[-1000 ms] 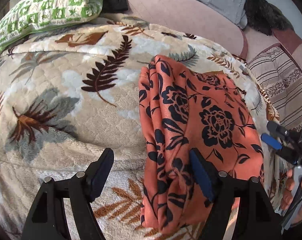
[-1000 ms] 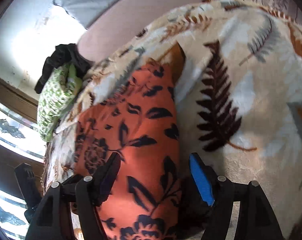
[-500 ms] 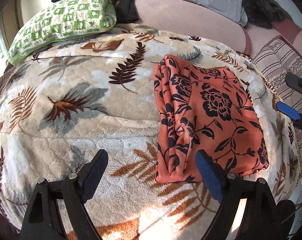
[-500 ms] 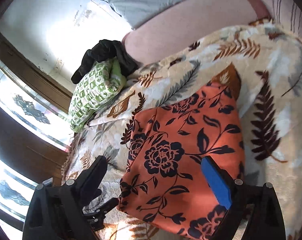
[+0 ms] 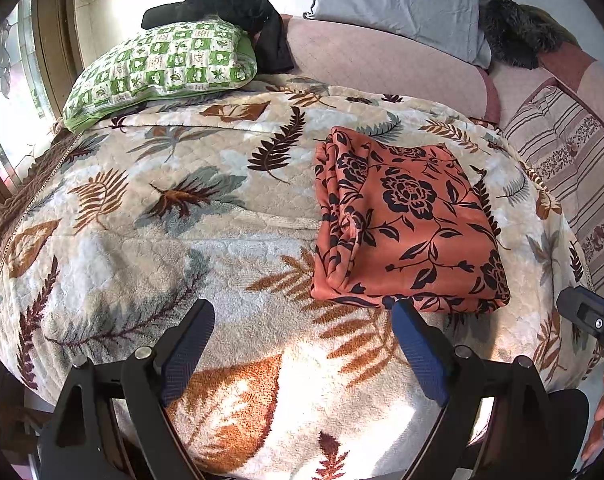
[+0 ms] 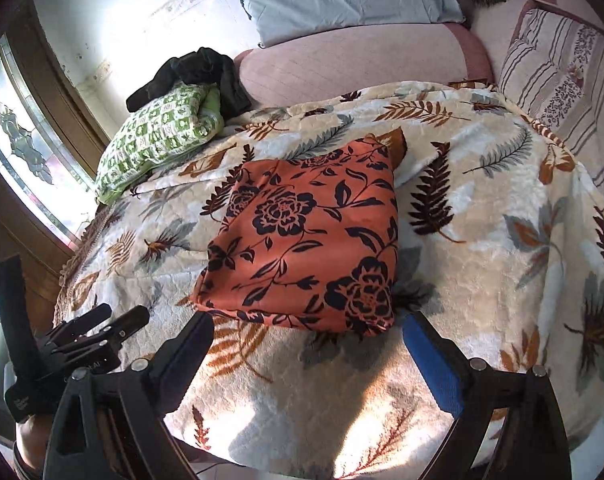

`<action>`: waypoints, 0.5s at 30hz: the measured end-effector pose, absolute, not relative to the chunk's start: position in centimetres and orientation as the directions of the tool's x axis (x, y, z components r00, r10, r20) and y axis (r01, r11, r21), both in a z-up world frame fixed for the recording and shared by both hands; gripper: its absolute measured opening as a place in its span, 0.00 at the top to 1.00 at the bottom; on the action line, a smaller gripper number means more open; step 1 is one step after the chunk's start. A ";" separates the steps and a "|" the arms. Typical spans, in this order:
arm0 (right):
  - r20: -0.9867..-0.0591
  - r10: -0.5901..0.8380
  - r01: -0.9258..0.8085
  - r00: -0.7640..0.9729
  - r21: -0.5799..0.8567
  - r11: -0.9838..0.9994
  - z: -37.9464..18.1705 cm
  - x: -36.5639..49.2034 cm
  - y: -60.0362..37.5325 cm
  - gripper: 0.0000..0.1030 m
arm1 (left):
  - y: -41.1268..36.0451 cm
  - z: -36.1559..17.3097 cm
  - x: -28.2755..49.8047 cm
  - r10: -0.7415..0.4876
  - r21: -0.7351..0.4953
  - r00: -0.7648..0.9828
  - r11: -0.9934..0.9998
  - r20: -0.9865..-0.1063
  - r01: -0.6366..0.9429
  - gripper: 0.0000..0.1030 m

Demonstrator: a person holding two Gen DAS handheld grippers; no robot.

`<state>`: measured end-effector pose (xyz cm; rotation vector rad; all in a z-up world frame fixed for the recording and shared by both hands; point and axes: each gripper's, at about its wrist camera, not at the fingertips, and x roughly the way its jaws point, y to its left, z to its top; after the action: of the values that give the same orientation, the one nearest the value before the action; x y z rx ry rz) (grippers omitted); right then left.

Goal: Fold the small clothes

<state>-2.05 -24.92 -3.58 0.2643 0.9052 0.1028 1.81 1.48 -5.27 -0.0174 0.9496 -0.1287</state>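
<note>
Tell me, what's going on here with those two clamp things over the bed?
A person is folding small clothes with a hand-held gripper in each hand. The orange floral garment lies folded in a neat rectangle on the leaf-patterned blanket. The left gripper and the right gripper have just opened their jaws; both are open with nothing between them, on the near side of the cloth and clear of it. The fold looks finished. A green checked pillow sits at the far corner, untouched.
</note>
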 end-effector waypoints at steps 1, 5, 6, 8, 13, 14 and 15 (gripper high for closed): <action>-0.770 0.188 0.024 0.610 0.255 0.967 -3.7 -2.4 -24.7 0.06 | 1.5 -5.2 1.6 -0.110 -0.064 0.576 0.993 -0.810 0.101 0.13; -0.785 0.191 -0.001 0.589 0.235 0.972 -4.2 -3.1 -24.0 0.06 | 1.6 -4.8 1.1 -0.083 -0.030 0.585 0.995 -0.807 0.099 0.13; -0.786 0.203 -0.004 0.584 0.247 0.969 -4.3 -3.2 -23.9 0.06 | 1.6 -4.7 1.1 -0.077 -0.023 0.587 0.995 -0.806 0.098 0.13; -0.788 0.208 -0.005 0.579 0.252 0.968 -4.3 -3.3 -23.9 0.06 | 1.6 -4.3 1.0 -0.066 -0.008 0.597 0.995 -0.800 0.100 0.13; -0.789 0.179 -0.008 0.588 0.215 0.977 -3.8 -3.6 -23.2 0.06 | 1.3 -3.3 0.5 -0.041 0.033 0.633 0.994 -0.773 0.104 0.13; -0.789 0.162 -0.006 0.592 0.197 0.980 -3.7 -3.6 -23.1 0.06 | 1.2 -3.0 0.4 -0.042 0.033 0.644 0.994 -0.764 0.104 0.13; -0.790 0.139 -0.004 0.597 0.171 0.985 -3.5 -3.6 -23.1 0.06 | 1.2 -2.7 0.3 -0.045 0.030 0.654 0.994 -0.755 0.102 0.13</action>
<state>-3.56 -23.07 -3.51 0.1571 0.9277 0.0838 0.28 1.16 -2.67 0.0718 0.8544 -0.0835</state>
